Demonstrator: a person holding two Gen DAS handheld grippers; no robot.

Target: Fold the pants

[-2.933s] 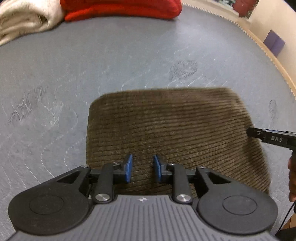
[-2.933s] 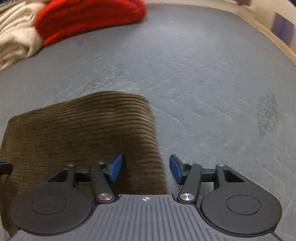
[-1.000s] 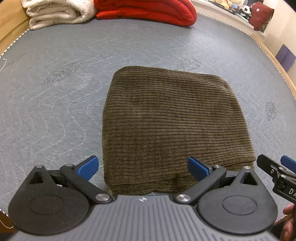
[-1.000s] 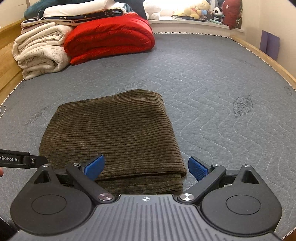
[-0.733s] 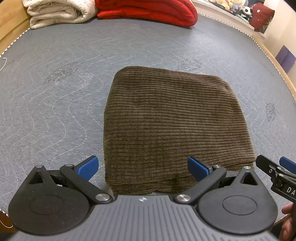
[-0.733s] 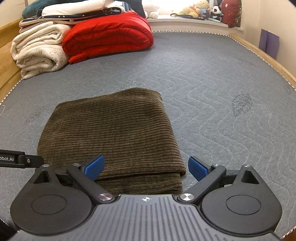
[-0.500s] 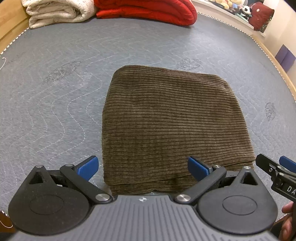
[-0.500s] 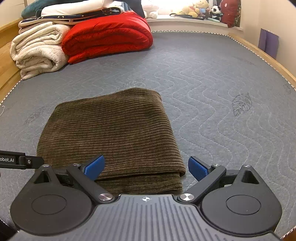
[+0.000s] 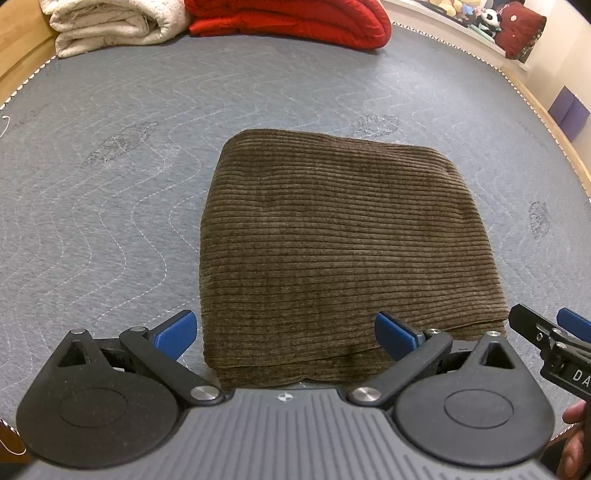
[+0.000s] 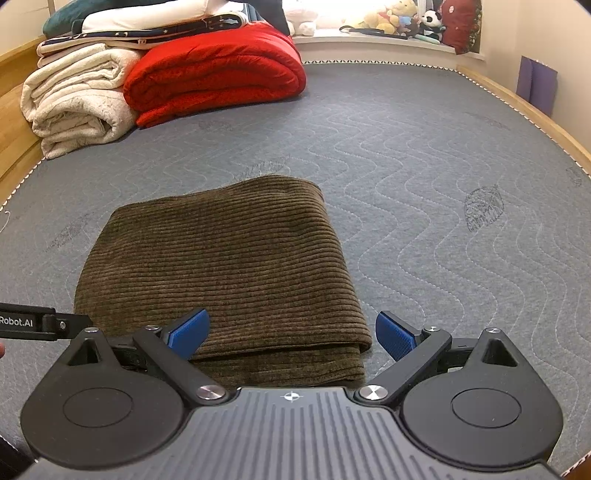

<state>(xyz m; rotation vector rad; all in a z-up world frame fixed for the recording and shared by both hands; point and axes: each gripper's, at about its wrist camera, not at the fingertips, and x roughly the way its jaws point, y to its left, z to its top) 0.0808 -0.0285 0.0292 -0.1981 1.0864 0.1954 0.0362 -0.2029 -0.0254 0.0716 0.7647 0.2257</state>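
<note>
The brown corduroy pants (image 9: 343, 243) lie folded into a squarish stack on the grey quilted mattress (image 9: 110, 192); they also show in the right wrist view (image 10: 221, 269). My left gripper (image 9: 284, 332) is open and empty, held above the stack's near edge. My right gripper (image 10: 291, 334) is open and empty above the stack's near right corner. The right gripper's tip shows at the right edge of the left wrist view (image 9: 554, 339). The left gripper's tip shows at the left edge of the right wrist view (image 10: 37, 325).
A folded red blanket (image 10: 214, 81) and a rolled cream blanket (image 10: 74, 103) lie at the mattress's far left. A wooden bed frame (image 10: 524, 107) runs along the right side. Stuffed toys (image 10: 399, 18) sit on the far sill.
About three seconds ago both grippers were low on the pants, the left nearly shut. Both have since lifted back and opened wide. Over the last second they hardly moved.
</note>
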